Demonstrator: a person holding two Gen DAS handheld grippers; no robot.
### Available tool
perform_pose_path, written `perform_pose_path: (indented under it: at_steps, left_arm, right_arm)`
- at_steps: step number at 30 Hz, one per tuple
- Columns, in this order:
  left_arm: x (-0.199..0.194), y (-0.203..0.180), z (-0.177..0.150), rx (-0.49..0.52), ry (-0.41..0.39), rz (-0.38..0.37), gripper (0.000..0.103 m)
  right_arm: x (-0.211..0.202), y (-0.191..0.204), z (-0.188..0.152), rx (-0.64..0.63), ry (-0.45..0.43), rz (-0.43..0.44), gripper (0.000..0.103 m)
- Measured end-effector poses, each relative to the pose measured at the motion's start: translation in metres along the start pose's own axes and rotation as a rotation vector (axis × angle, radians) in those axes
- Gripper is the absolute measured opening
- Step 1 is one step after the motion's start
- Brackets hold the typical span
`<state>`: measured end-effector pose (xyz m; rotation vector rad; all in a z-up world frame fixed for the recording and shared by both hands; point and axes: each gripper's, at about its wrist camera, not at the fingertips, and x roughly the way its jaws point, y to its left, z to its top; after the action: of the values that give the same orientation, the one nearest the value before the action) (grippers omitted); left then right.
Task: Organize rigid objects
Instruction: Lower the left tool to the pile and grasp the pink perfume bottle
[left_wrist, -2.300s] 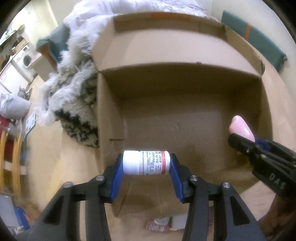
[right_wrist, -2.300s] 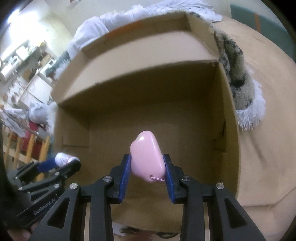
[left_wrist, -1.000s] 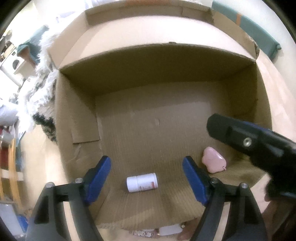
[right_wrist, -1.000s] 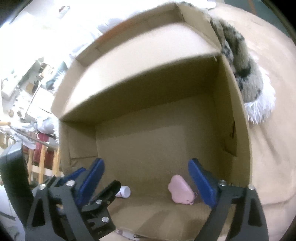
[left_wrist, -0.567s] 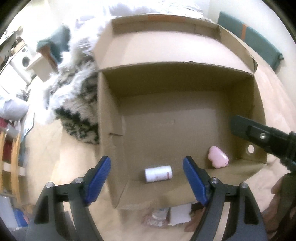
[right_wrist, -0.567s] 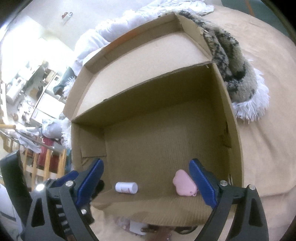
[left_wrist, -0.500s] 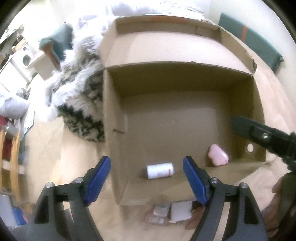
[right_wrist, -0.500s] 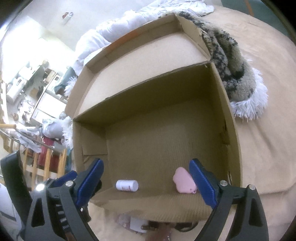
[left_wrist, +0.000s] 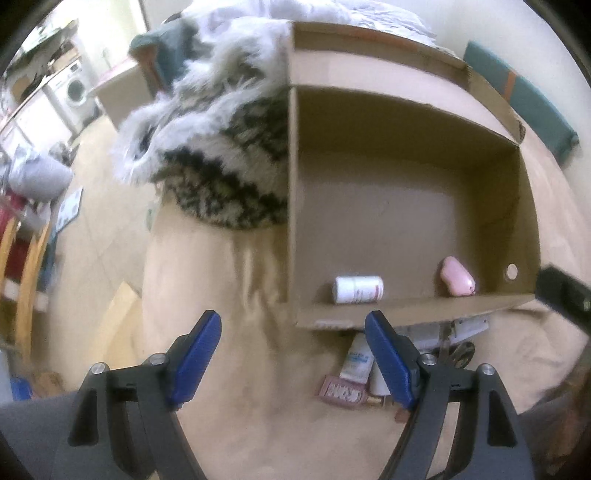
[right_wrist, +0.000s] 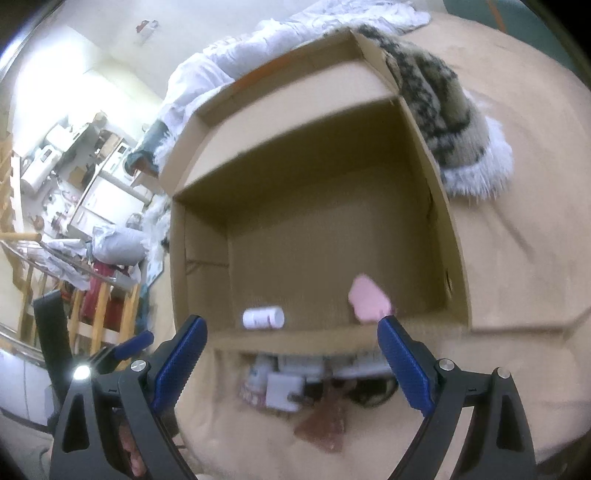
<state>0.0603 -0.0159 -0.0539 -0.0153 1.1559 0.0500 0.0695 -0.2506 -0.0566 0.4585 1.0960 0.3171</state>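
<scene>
An open cardboard box (left_wrist: 406, 177) (right_wrist: 332, 147) sits on a tan cloth. A white pill bottle (left_wrist: 357, 289) (right_wrist: 263, 318) lies on its side near the box's front wall. A pink heart-shaped object (left_wrist: 457, 276) (right_wrist: 369, 299) lies to its right in the box. My left gripper (left_wrist: 293, 356) is open and empty, in front of the box's left corner. My right gripper (right_wrist: 291, 360) is open and empty, in front of the box's front wall. Several small packs and a bottle (left_wrist: 356, 373) (right_wrist: 284, 387) lie on the cloth just before the box.
A furry black-and-white blanket (left_wrist: 221, 147) (right_wrist: 443, 110) lies against the box's side. White bedding (right_wrist: 258, 48) is behind the box. A wooden chair (right_wrist: 92, 306) and room clutter stand off the left edge. A teal cushion (left_wrist: 524, 107) is at the far right.
Both grippers released the bottle and pink object into the box, then drew back out of it. The left gripper has swung left, and the items in front of the box now show.
</scene>
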Motion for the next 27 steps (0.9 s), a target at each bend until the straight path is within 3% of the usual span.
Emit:
perform_pose_path:
  at_steps: [7, 11, 17, 20, 27]
  left_arm:
    - [0.015, 0.02, -0.014, -0.067, -0.001, -0.003, 0.078]
    - [0.036, 0.015, -0.016, -0.053, 0.082, -0.052, 0.078]
    - [0.063, -0.023, -0.039, 0.148, 0.225, -0.108, 0.078]
    - [0.064, -0.036, -0.049, 0.216, 0.247, -0.14, 0.08]
    - [0.084, -0.05, -0.059, 0.308, 0.298, -0.082, 0.084]
  right_arm:
    - [0.005, -0.006, -0.028, 0.026, 0.055, -0.038, 0.099]
    - [0.011, -0.015, -0.032, 0.062, 0.079, -0.055, 0.099]
    - [0.023, -0.021, -0.032, 0.085, 0.112, -0.076, 0.099]
    - [0.023, -0.018, -0.031, 0.067, 0.107, -0.082, 0.099]
    - [0.026, -0.019, -0.031, 0.065, 0.12, -0.085, 0.099]
